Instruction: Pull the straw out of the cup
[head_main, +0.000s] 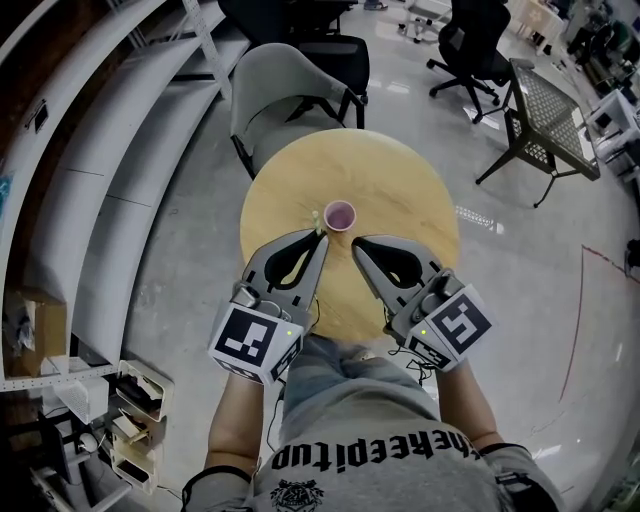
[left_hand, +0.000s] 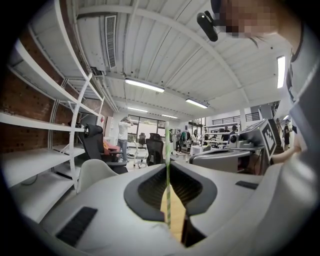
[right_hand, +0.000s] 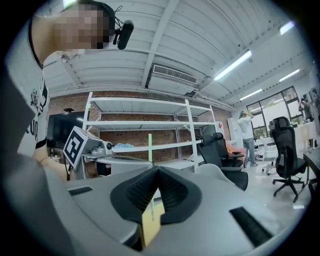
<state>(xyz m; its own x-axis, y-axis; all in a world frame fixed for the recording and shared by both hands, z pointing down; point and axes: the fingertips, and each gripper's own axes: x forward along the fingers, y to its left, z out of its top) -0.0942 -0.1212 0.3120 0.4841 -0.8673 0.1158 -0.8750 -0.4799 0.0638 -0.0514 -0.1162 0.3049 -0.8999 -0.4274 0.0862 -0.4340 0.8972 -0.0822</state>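
We record a round wooden counter (head_main: 400, 190) with a pink cup (head_main: 340, 214) standing upright near its centre, slightly toward the near edge. The left tool (head_main: 320, 238) reaches in from the near edge with its tips just beside the cup's left rim. In the left gripper view its jaws are closed together on a green-and-white striped straw (left_hand: 168, 200), which runs upright through the pinch and rises above the jaw tips. In the head view the straw's upper end shows outside the cup's rim, close on its left. We cannot tell whether straw and cup touch. The right tool (head_main: 358, 243) lies alongside, also coming from the near edge, with its tips near the cup's near right side but apart from it. In the right gripper view its jaws meet tip to tip with nothing gripped between them, and the straw stands upright beyond them. A grey chair (head_main: 285, 90) stands at the counter's far edge, and white shelving (head_main: 110, 180) runs along the left of the floor
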